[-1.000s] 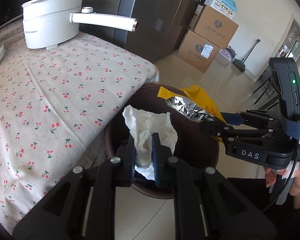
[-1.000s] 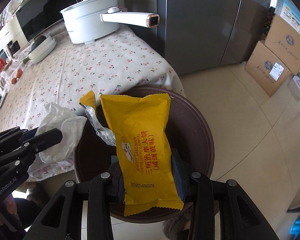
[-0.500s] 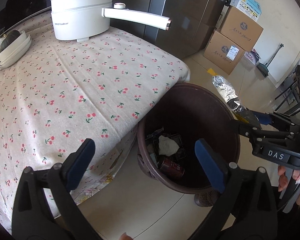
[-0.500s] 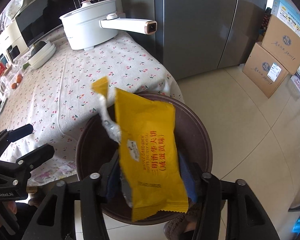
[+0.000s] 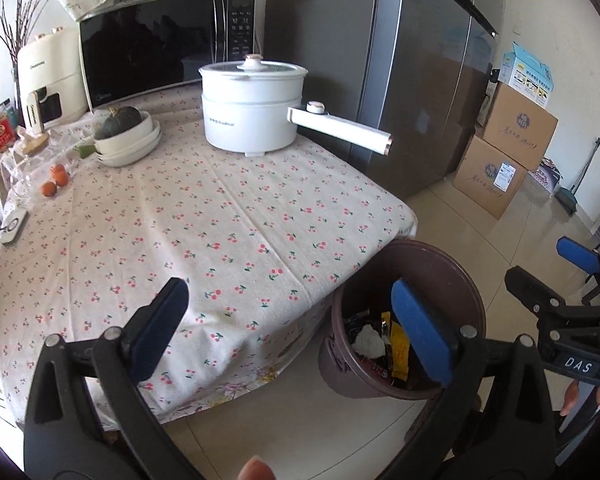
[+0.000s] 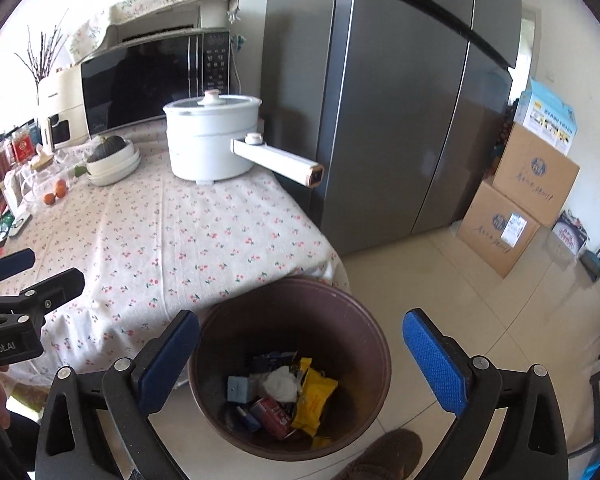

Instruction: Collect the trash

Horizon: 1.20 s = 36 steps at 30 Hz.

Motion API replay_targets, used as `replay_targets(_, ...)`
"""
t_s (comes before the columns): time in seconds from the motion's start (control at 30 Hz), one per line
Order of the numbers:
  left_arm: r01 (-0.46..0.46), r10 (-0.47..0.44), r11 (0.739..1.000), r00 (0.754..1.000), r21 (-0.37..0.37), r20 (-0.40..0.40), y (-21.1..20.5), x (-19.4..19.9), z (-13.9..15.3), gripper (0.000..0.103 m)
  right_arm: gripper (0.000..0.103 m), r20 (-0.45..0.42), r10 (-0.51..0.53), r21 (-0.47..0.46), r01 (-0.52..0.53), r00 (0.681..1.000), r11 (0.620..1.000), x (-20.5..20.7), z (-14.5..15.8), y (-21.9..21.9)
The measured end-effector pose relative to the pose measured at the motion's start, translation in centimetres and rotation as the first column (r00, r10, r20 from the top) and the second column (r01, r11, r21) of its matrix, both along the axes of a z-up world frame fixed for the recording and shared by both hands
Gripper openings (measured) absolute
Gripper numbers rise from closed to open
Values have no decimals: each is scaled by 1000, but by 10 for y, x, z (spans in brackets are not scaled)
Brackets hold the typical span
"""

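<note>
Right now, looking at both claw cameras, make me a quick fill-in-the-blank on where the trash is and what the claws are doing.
1. The yellow snack wrapper lies inside the brown ____.
2. The crumpled white tissue lies right beside the ____ wrapper.
3. Between the left claw's fingers there is ____.
4. The right claw's jaws are ____, with nothing between them.

Missing words: bin; yellow; nothing; opening
</note>
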<state>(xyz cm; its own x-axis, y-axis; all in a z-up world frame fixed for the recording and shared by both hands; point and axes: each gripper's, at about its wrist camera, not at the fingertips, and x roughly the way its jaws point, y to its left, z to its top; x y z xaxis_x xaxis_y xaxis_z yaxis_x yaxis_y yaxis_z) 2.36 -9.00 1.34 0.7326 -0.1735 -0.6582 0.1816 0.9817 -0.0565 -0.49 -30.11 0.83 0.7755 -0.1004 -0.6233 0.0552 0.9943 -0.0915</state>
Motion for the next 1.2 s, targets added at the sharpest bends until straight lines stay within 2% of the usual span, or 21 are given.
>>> replay_targets(0.1,-31,30,999,997,15,77,8,-13,13,102,103,71,14,11,-14,997,1000,-16,17,7)
replay_targets(0.2,-66,64,998,991,16,119,16,-25,18,102,103,128,19,10,-20,992,1000,-30,27,13)
replay_targets(0.37,-106,101,994,983,22,152,26,-45,20,102,103,155,39,28,-44,987,999,-45,31,21)
replay_targets(0.5,-135,128,990,976,27,179,33,-57,21,102,103,181,59,-2,-60,982,998,-57,31,32)
replay_targets(0.6,-147,137,988,974,42,180,38,-59,19,102,103,188,73,-13,-72,979,997,-60,29,37)
replay_targets(0.87,-174,164,984,973,48,165,46,-65,12,102,103,139,75,13,-78,987,997,-60,19,41)
replay_targets(1.2,-172,162,984,969,39,186,46,-69,16,102,103,156,68,-3,-68,986,998,-63,20,40)
